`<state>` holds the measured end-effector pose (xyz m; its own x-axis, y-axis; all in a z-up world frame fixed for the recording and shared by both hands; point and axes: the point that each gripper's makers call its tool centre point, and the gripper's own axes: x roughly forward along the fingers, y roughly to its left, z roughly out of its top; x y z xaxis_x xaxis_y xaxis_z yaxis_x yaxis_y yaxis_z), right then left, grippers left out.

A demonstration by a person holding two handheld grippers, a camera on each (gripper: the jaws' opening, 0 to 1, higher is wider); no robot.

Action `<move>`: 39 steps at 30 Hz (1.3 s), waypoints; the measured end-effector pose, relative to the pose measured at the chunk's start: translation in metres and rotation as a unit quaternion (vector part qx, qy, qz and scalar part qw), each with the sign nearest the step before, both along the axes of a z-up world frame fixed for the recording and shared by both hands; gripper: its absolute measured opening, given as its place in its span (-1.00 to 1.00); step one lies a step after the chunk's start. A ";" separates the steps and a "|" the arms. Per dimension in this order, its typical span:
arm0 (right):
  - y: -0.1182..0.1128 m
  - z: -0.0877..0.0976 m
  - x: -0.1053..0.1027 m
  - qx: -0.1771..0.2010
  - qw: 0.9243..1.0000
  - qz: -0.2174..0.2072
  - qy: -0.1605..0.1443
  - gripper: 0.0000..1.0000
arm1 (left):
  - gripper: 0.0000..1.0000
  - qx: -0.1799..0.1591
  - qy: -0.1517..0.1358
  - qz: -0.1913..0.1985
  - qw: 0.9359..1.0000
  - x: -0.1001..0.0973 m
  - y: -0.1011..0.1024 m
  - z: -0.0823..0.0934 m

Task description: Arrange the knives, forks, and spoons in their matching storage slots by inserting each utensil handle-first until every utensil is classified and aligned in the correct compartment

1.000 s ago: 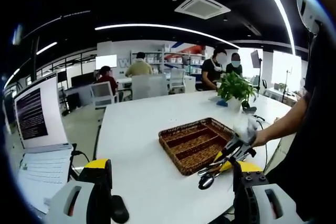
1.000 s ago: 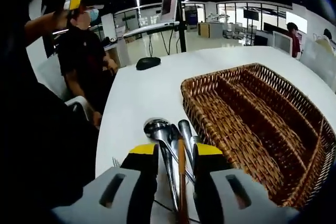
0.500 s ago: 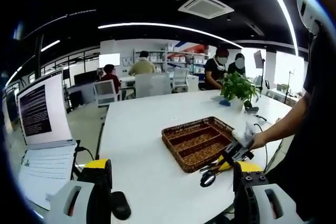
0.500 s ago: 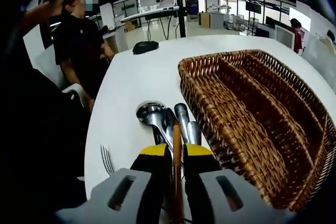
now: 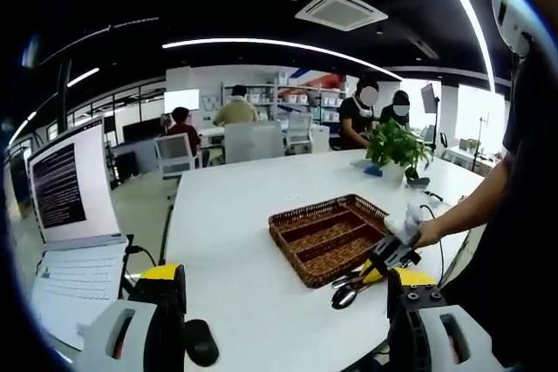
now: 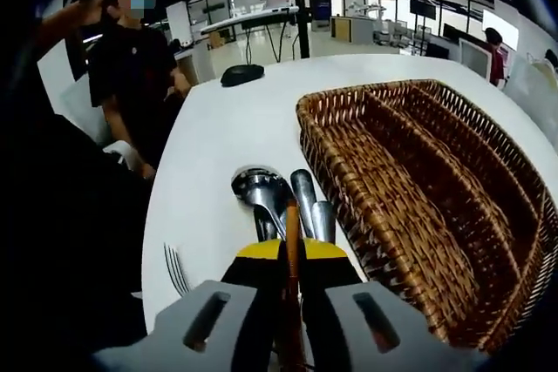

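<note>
Right tongs clamped on a brown-handled utensil within a pile of spoons on the white surface, just beside the wicker basket; left tongs held wide apart above the surface.

The basket is sitting on the table, to the right of the right tongs. The spoons are lying just ahead of those tongs, beside the basket. A fork is lying to their left. A mouse is resting far ahead.
</note>
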<state>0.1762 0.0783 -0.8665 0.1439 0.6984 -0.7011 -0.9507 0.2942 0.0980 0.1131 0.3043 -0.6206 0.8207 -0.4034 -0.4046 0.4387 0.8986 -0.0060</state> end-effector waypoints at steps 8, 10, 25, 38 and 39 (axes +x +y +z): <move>-0.001 0.005 0.002 0.006 1.000 -0.007 0.007 -0.92 | 1.00 -0.001 -0.002 0.000 1.000 0.002 -0.002 0.001; -0.002 0.005 0.004 0.002 1.000 -0.012 0.007 -0.92 | 1.00 0.000 -0.003 0.000 1.000 0.002 -0.002 0.001; -0.002 0.035 0.006 -0.003 1.000 -0.016 0.017 -0.95 | 1.00 -0.007 -0.009 -0.004 1.000 0.010 -0.012 0.002; -0.006 0.075 0.043 0.017 0.996 -0.085 0.006 -0.95 | 1.00 -0.012 -0.017 -0.014 1.000 0.021 -0.028 0.007; -0.009 0.080 0.049 0.022 0.995 -0.100 0.006 -0.95 | 1.00 -0.013 -0.018 -0.016 1.000 0.023 -0.028 0.006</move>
<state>0.2247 0.0697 -0.7869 0.2743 0.6865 -0.6733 -0.8726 0.4720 0.1258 0.1357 0.2761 -0.6141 0.8213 -0.4391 -0.3642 0.4670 0.8841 -0.0127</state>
